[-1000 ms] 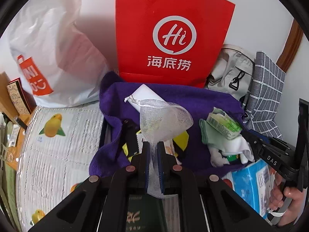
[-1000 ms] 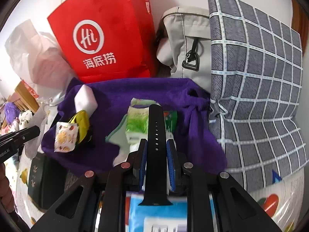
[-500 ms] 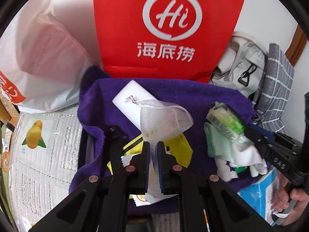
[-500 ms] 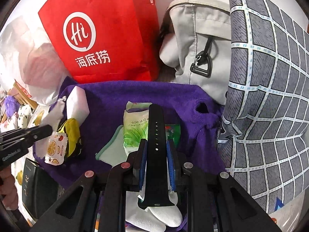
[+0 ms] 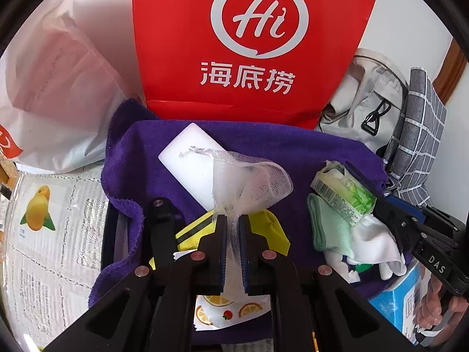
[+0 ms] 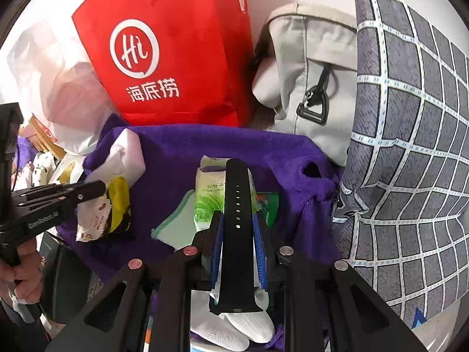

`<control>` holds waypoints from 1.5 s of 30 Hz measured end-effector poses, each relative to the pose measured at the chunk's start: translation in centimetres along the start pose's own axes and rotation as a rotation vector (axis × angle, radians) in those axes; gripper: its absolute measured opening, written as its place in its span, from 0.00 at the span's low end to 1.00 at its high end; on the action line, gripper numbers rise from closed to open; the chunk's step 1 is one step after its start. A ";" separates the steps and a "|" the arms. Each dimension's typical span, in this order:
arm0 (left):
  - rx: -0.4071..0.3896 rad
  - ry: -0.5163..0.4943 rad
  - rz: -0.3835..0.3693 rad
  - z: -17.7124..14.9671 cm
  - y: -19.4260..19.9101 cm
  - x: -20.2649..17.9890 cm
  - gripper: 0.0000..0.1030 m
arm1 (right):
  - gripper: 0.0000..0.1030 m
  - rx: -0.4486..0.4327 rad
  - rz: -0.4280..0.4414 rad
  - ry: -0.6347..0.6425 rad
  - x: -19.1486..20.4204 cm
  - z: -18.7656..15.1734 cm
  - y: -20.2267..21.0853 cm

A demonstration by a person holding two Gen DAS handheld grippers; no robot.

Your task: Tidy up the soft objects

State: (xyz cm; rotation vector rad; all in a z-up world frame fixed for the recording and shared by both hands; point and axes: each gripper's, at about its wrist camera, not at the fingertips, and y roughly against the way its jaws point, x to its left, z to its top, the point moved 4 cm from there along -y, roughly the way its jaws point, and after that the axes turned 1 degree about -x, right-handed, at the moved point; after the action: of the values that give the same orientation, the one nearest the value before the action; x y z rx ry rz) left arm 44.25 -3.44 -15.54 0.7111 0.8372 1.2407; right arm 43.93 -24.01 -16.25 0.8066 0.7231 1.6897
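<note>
**Q:** Behind everything, what stands there?

**A:** Against a pale wall, a red paper bag (image 5: 252, 44), with a purple towel (image 5: 293, 152) spread in front of it holding small soft items.

**Q:** What do the tongs hold?

**A:** The left tongs (image 5: 232, 231) are pinched closed on a white mesh pouch (image 5: 252, 179) above a white block (image 5: 190, 158). The right tongs (image 6: 238, 228) clamp a black strap (image 6: 237, 205) over a green tissue pack (image 6: 209, 196).

**Q:** Any advice?

**A:** Probably lower each piece onto bare towel before letting go, so nothing snags.
</note>
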 end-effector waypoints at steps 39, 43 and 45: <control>-0.124 -0.029 0.051 -8.5 16.1 -1.2 0.76 | 0.73 -0.070 -0.122 -0.060 3.5 -9.5 16.3; -0.151 -0.044 0.064 -11.6 19.0 -1.9 0.79 | 0.82 -0.109 -0.134 -0.061 4.9 -11.9 19.3; -0.157 -0.049 0.078 -13.3 20.4 -2.2 0.80 | 0.89 -0.140 -0.147 -0.046 5.8 -13.3 21.2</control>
State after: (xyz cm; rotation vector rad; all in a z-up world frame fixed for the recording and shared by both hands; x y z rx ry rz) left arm 22.30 -1.47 -5.08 0.6491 0.6693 1.3378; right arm 20.28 -24.37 -6.26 0.6763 0.6100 1.5658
